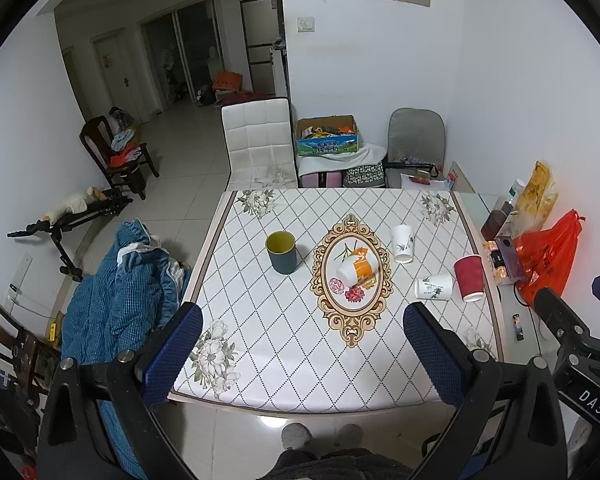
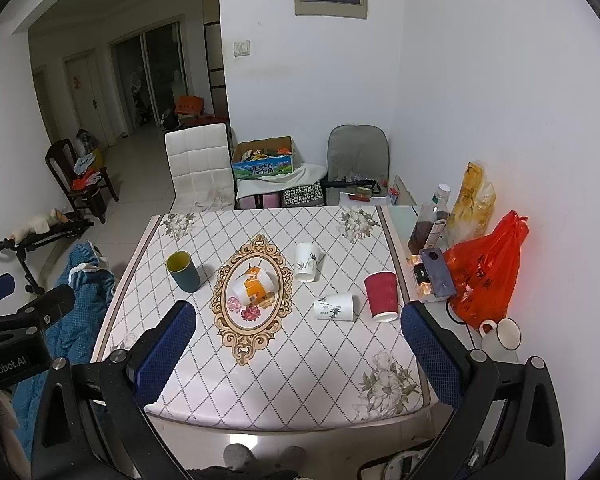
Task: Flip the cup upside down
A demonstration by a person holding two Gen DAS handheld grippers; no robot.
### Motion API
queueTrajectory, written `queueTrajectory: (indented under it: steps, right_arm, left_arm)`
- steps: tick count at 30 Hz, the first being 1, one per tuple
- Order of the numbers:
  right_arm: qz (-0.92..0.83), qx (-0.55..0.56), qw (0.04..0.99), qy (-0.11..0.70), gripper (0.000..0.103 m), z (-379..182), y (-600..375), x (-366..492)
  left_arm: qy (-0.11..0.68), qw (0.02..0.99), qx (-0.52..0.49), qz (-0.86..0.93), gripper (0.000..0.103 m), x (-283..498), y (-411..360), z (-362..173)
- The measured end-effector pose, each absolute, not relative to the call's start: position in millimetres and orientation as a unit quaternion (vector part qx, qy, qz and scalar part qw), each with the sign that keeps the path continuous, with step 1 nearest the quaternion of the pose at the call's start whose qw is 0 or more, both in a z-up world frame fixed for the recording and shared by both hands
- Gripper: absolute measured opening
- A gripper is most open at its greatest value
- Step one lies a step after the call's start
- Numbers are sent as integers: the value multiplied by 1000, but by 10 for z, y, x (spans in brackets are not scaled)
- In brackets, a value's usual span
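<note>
Green cup (image 1: 281,252) upright, beyond left gripper (image 1: 302,354).

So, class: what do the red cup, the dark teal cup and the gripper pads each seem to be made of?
Red cup: probably paper, matte; vertical ribs on the wall, inverted.
Dark teal cup: likely plastic or ceramic, smooth, thick rim, yellow inside; upright.
Gripper pads: seemingly rubbery, blue, with a fine dimpled grid.

Dark teal cup (image 1: 281,252) (image 2: 183,271), yellow inside, upright, mouth up, left of tablecloth's oval medallion (image 1: 351,280)
</note>
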State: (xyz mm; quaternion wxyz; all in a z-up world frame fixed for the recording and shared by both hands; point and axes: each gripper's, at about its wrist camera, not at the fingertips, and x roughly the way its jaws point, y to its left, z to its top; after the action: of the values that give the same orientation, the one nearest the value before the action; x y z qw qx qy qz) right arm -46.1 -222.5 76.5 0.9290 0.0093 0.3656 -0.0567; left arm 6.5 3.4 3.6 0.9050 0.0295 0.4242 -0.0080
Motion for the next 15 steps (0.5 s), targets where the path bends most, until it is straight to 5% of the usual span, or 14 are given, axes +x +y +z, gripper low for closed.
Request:
queueTrajectory:
  steps: [15]
  right_arm:
    - [-53, 9, 928, 370, 103, 658, -2148, -372]
  left_arm:
    - [426, 904, 33, -11, 103, 161, 61, -22]
